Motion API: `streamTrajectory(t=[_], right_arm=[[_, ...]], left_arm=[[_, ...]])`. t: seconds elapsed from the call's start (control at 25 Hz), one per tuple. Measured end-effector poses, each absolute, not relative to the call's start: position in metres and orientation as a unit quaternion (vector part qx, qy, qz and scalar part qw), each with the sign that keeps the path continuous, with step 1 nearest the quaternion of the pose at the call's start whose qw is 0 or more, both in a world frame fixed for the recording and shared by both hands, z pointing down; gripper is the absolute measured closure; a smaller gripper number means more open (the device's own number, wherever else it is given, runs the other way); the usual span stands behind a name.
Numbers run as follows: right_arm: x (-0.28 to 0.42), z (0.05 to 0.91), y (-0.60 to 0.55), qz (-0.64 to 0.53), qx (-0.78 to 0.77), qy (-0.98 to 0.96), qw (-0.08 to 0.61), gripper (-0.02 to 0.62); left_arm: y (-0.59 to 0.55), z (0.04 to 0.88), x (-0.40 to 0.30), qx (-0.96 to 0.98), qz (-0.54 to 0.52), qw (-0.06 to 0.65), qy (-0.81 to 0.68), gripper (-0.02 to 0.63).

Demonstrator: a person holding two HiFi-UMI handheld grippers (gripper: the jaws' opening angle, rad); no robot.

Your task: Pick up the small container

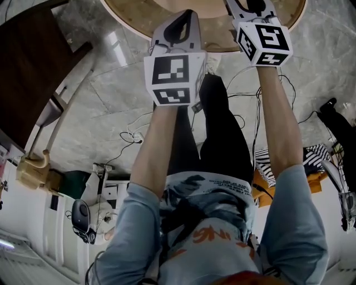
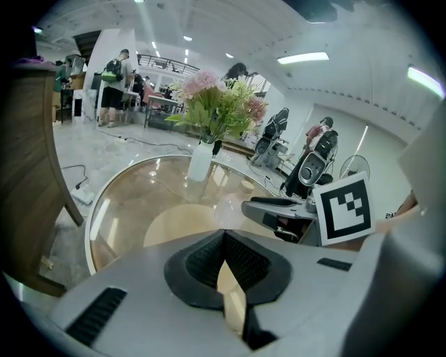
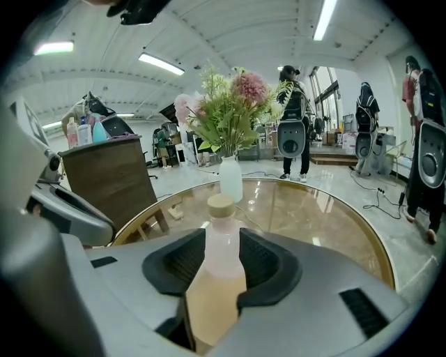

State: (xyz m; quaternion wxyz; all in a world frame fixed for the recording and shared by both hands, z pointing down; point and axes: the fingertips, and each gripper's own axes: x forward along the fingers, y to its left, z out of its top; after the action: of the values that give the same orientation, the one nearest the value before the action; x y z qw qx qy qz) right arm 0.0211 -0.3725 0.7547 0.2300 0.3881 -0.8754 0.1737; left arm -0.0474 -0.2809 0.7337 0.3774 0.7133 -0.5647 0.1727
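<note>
The small container is a pale, see-through bottle with a tan cap. It stands upright on the round glass-topped table, in the gap between the dark pads of my right gripper. Those jaws stand wide apart, and I cannot make out the pads pressing on the bottle. My left gripper hovers over the table beside it, jaws together with nothing between them. In the head view both grippers, left and right, reach over the table's near edge. The bottle is out of that view.
A white vase of pink flowers stands further back on the table, beyond the bottle. A pale round mat lies on the tabletop. A dark wooden chair is at the left and cables trail on the floor. People stand in the background.
</note>
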Motion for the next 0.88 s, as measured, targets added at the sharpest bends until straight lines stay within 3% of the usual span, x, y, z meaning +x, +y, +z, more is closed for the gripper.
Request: streamTrajectory(t=[0.4,0.72,0.88], right_arm=[[0.011,0.750,-0.388,0.110,0.396,-0.879,0.243,0.448],[0.006,0.748,-0.402,0.109,0.402,-0.877,0.239,0.425],[0.002,0.749,-0.410,0.130,0.404,-0.873,0.241,0.444]], left_arm=[[-0.284,0.739,-0.044,0.714,0.176,0.389,-0.554,0.583],[-0.284,0.744,-0.043,0.716,0.181,0.392,-0.548,0.583],[-0.285,0.746,-0.042,0.717,0.183,0.392,-0.546,0.583]])
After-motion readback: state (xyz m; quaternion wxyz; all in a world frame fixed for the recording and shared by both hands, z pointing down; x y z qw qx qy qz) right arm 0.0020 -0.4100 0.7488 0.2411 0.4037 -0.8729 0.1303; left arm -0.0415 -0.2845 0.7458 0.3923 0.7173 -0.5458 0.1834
